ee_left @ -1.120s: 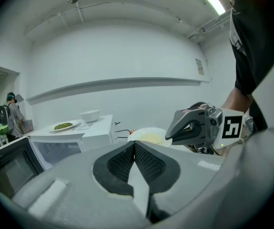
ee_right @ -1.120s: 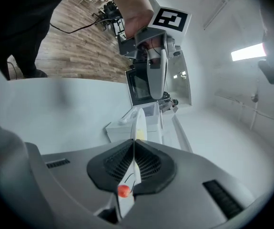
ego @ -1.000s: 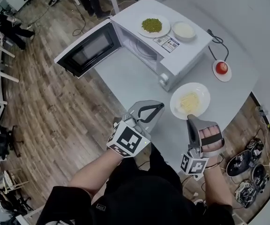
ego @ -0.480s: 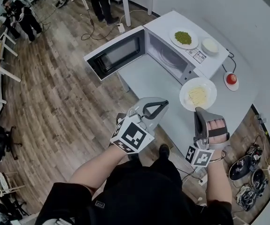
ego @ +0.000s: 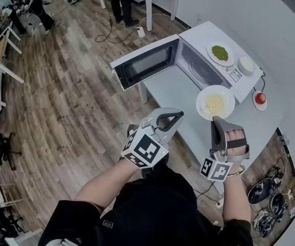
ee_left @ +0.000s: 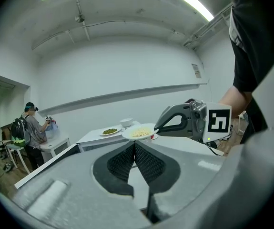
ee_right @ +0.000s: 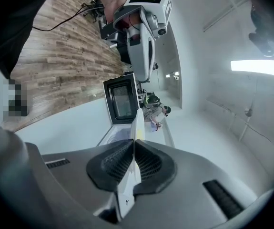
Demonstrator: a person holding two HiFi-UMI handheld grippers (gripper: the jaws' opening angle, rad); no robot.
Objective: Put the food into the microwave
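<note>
Fingers of the right gripper (ego: pixel 219 121) are being squeezed onto the rim of the noodle plate (ego: pixel 215 102), so it's being held up over the table (ego: pixel 168 86), right near the open microwave (ego: pixel 206 68). Left gripper (ego: pixel 176 116) fingers are being pressed fully together with nothing in them. A greens plate (ego: pixel 219 53) and a bowl (ego: pixel 246 64) are sitting on the microwave.

Right tongs (ego: pixel 217 121) apparently grip the noodle plate (ego: pixel 215 102) before the open microwave (ego: pixel 197 35).
</note>
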